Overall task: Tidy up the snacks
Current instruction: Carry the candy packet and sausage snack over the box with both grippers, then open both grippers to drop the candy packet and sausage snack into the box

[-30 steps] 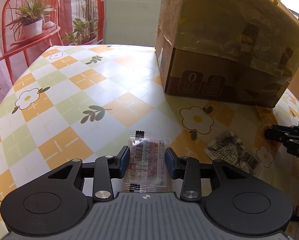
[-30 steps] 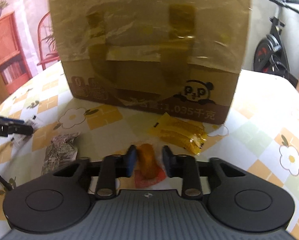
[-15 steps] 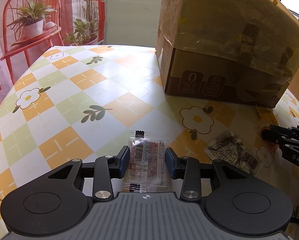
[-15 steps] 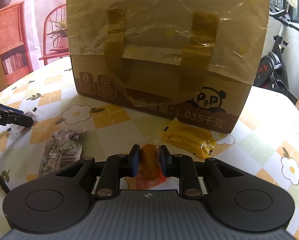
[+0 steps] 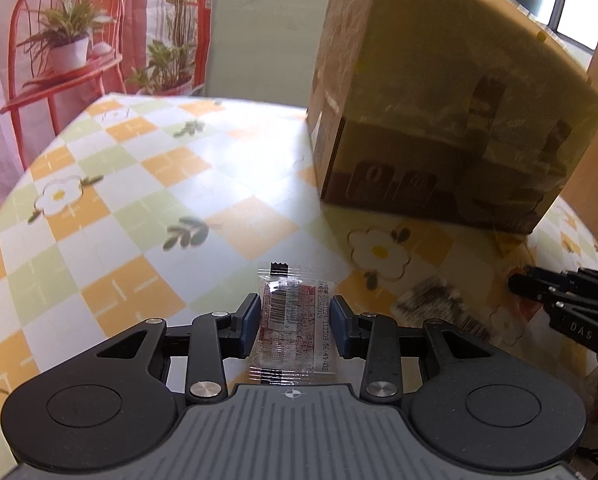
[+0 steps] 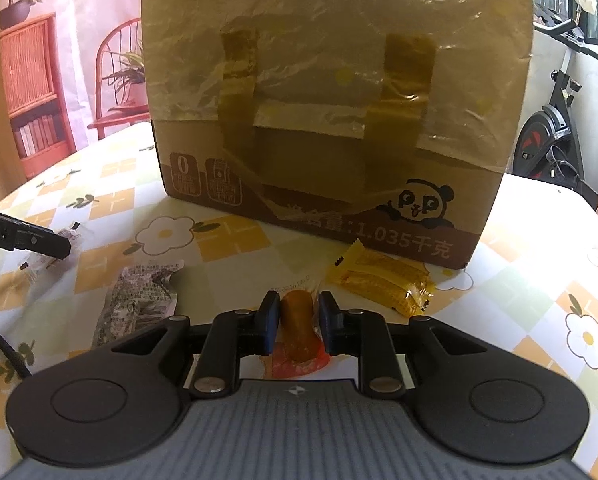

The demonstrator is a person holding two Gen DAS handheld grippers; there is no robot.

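Both tongs grip snacks: the left gripper (image 5: 295, 320) is closed on a clear red-printed packet (image 5: 289, 330), the right gripper (image 6: 298, 322) on an orange sausage-like snack (image 6: 297, 326). Probably an early stage: a grey packet (image 6: 137, 306) and a yellow packet (image 6: 383, 282) lie on the table (image 5: 119, 200) ahead of the right tongs. The taped cardboard box (image 6: 335, 116) stands beyond, its top hidden.

"1.035千克" on cardboard box (image 6: 335, 128); "DAS" on right gripper (image 5: 517, 286)

A clear red-printed packet (image 5: 295, 320) with a barcode sits lengthwise between blue pads. An orange sausage snack (image 6: 297, 326) in a clear wrapper is pinched likewise. On the checked cloth lie a grey crinkled packet (image 6: 137, 304) and a yellow packet (image 6: 383, 282) — the latter just before the taped box (image 6: 335, 112).
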